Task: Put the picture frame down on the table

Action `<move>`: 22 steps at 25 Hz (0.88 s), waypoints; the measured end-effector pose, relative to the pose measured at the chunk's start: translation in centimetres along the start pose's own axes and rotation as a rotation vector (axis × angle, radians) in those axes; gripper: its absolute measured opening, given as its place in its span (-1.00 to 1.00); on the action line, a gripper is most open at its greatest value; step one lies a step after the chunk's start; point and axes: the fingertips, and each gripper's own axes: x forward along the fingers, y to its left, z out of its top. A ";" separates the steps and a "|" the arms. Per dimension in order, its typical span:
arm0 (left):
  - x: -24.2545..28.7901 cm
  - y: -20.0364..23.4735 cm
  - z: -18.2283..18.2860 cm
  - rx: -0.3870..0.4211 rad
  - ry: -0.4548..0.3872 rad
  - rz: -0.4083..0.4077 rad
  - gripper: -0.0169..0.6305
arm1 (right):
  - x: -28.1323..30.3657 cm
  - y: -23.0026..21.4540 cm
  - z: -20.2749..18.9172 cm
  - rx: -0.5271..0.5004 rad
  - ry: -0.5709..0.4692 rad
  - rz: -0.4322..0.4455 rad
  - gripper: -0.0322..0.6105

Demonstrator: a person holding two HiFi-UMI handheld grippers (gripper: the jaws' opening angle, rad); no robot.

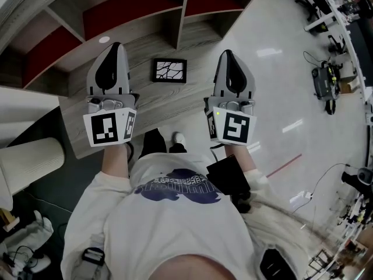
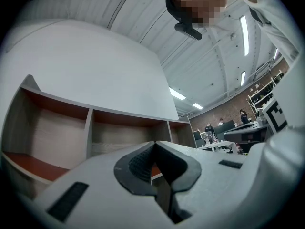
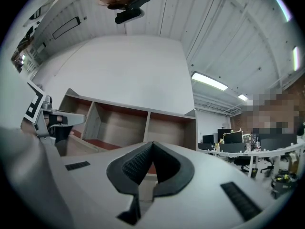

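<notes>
**A:** Largest item first?

**B:** Open shelf unit of pale grey wood with dark red inner panels (image 1: 125, 16), across the top of the head view. The compartments look bare as far as they show. It plays no part in the job.

**A:** Next?

**B:** Grey wood-grain table (image 1: 157, 107), centre of the view, just in front of the shelves. This is the set-down surface the task names.

**A:** The tools?

**B:** Left gripper (image 1: 116, 45), white shell with black pads, left of centre. Right gripper (image 1: 227, 53), same make, right of centre. Each gripper's own view shows its pads pressed together at the tip with nothing between them. Those views look at shelves and ceiling, not the tabletop. I judge both are held clear because nothing is left to carry.

**A:** Smallest entry?

**B:** Small rectangular black picture frame holding a white print with dark branching lines (image 1: 169, 70), upper middle. It lies flat and face up on the table, between the two grippers and touching neither.

**A:** Status?

**B:** Judged complete: frame down, both tools empty.
</notes>
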 end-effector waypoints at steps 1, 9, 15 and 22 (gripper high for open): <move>0.0 0.1 -0.1 -0.001 0.002 0.001 -0.92 | 0.1 0.0 0.0 0.002 -0.001 0.000 -0.90; -0.3 0.9 -0.4 -0.003 0.006 0.005 -0.92 | 0.3 1.0 -0.2 -0.067 0.018 -0.018 -0.90; -0.5 1.5 -0.4 0.002 0.004 0.015 -0.92 | 0.4 1.2 -0.2 -0.074 0.021 -0.019 -0.90; -0.7 2.2 -0.4 0.009 0.002 0.032 -0.92 | 0.7 1.7 0.4 -0.078 0.000 -0.009 -0.90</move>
